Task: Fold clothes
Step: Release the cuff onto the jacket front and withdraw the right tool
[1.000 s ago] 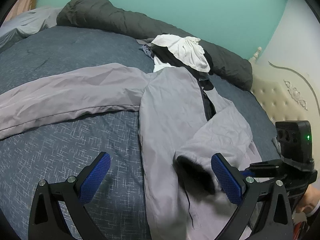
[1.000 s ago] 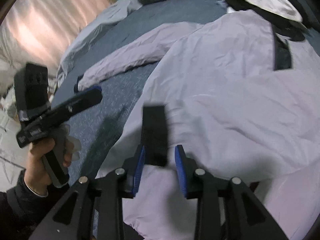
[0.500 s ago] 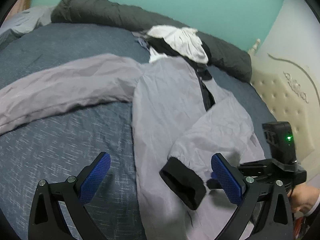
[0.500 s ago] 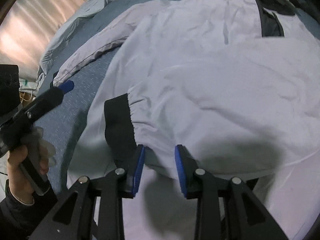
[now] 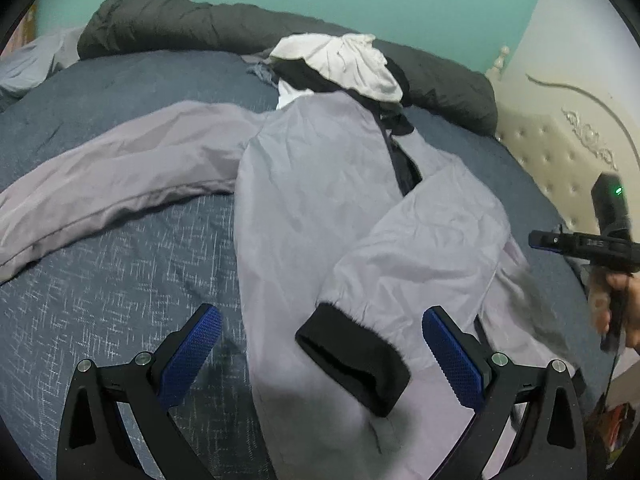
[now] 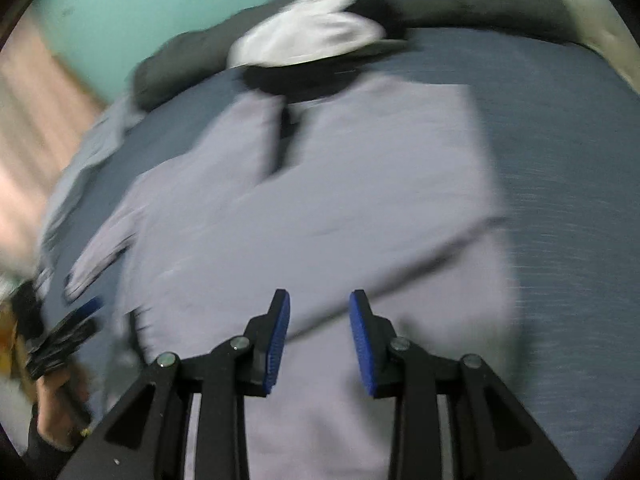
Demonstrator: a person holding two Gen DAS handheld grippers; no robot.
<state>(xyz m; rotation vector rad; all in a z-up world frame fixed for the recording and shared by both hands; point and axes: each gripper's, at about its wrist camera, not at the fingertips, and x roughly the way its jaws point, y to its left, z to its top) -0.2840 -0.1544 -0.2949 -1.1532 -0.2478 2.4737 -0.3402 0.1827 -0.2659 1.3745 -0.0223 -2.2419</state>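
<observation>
A light grey jacket (image 5: pixel 320 184) lies face up on the bed, also blurred in the right wrist view (image 6: pixel 340 200). Its one sleeve is folded across the body, and that sleeve's black cuff (image 5: pixel 352 360) rests on the fabric. My left gripper (image 5: pixel 320 313) hovers wide open just above that cuff, touching nothing. The other sleeve (image 5: pixel 120 176) stretches out to the left. My right gripper (image 6: pixel 320 296) is open over the jacket's lower part with nothing between its pads. In the left wrist view the right gripper (image 5: pixel 580 244) is at the far right, held by a hand.
The bed has a dark blue cover (image 5: pixel 120 280). A pile of white and black clothes (image 5: pixel 344 60) lies past the jacket's collar, against a dark grey rolled duvet (image 5: pixel 180 20). A cream padded headboard (image 5: pixel 560 140) stands on the right.
The right gripper carried the black cuff across the jacket, let it go and swung away to the right. The sleeve now lies folded over the body. The left gripper barely shifted.
</observation>
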